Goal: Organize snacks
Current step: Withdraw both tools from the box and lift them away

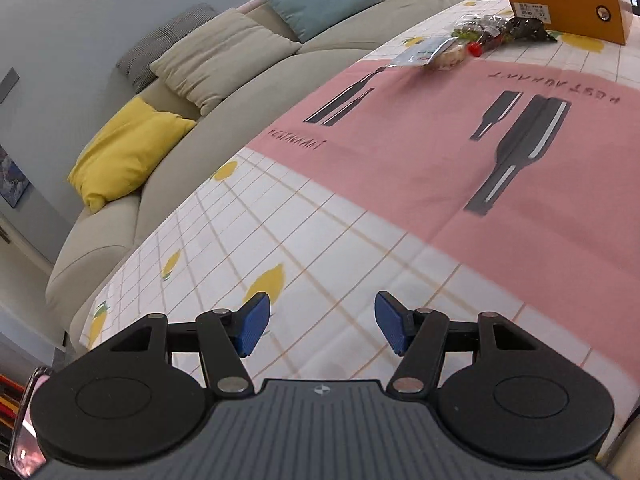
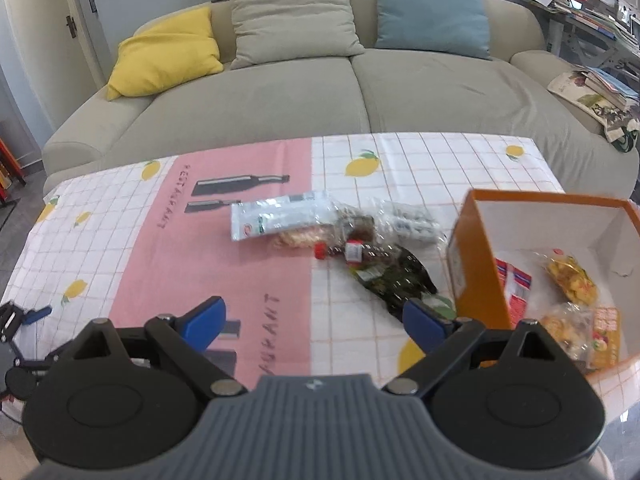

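Sofa-side table with a lemon-print cloth [image 2: 420,160]: the loose snack pile [image 2: 340,236] sits ahead of the right gripper [image 2: 316,320], jaws apart and empty, just left of the orange box [image 2: 476,256]. Right hand's clearly nearer; the left gripper [image 1: 322,330], also apart and empty, is way off with the pile far to its right.

Black tool [image 1: 322,330] – blue pads [image 1: 253,330], grey ribbed housing [image 1: 320,432]

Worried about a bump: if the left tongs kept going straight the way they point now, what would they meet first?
Probably only the tablecloth: the open, empty left tongs tilt down at bare cloth. The snack pile and orange box lie far beyond and rightward, though depth is hard to judge.
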